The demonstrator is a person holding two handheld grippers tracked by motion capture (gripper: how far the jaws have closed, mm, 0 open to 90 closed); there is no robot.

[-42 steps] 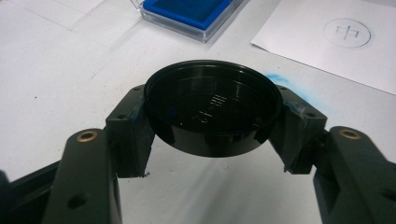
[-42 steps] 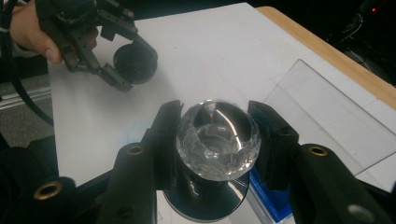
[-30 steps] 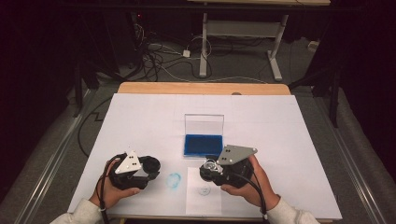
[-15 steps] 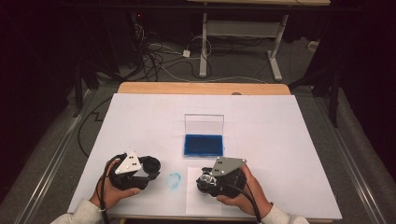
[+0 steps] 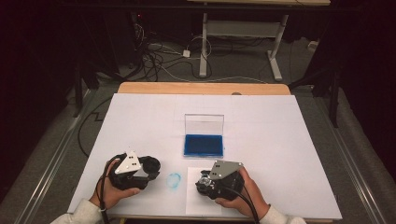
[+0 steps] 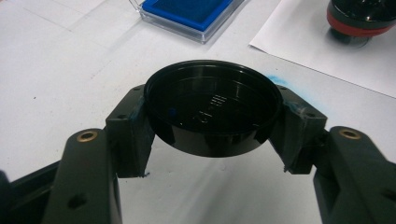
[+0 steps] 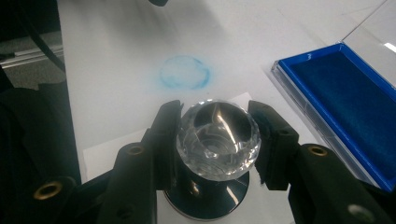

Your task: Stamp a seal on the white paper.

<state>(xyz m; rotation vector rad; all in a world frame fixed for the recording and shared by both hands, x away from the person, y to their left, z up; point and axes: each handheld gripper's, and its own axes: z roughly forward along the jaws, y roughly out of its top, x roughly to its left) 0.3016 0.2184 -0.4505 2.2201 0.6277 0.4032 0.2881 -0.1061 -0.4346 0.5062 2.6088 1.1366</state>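
Note:
A stamp with a faceted clear knob point(image 7: 217, 137) and a black base with a red band point(image 6: 359, 18) stands on a white sheet of paper point(image 5: 196, 207) near the table's front edge. My right gripper point(image 7: 217, 135) is shut on the knob, one jaw on each side; in the high view it point(image 5: 205, 183) sits over the sheet. My left gripper point(image 6: 214, 126) is shut on a round black cap point(image 6: 212, 109), held hollow side up just above the table, left of a blue ink smudge point(image 5: 173, 180). The cap point(image 5: 150, 165) is well left of the stamp.
A blue ink pad point(image 5: 203, 144) lies in a clear case with its lid standing open, just beyond the sheet. White paper covers the table point(image 5: 280, 140). Cables and a desk frame stand on the floor past the far edge.
My right gripper has drawn the stamp back from beside the ink pad toward the person and slightly left, over the sheet. The left gripper and the cap have stayed put.

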